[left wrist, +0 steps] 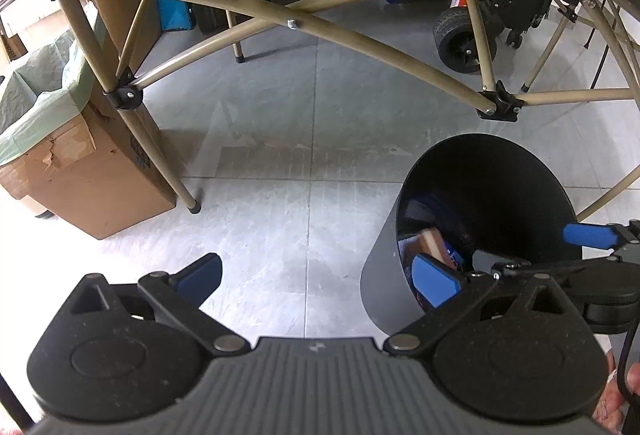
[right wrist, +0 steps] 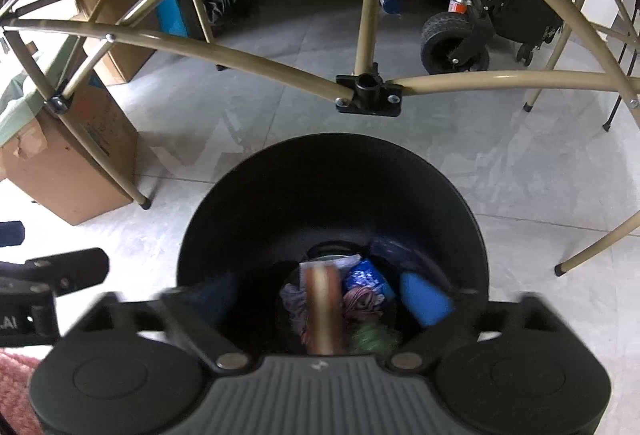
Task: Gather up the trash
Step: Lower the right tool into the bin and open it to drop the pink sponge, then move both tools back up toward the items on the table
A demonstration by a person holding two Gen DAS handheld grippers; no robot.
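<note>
The right gripper (right wrist: pixel 324 299) is hanging over the mouth of the black bin (right wrist: pixel 332 171), pointing steeply down, and its blue-padded jaws are standing wide apart, not pressing on anything. Between them, inside the bin, a brown blurred piece of trash (right wrist: pixel 324 311) is showing, free of both pads. Under and beside it more trash is lying at the bottom: a blue-and-white wrapper (right wrist: pixel 366 279), some crumpled paper and something green.

The left gripper (left wrist: pixel 320 279) is staying just to the left of the bin, over the grey tiled floor (left wrist: pixel 280 139); its jaws are also spread and empty. Behind the bin, the tan folding table frame (left wrist: pixel 304 27) is standing, and a cardboard box (left wrist: pixel 88 171) lined with a green bag is sitting to the left.
</note>
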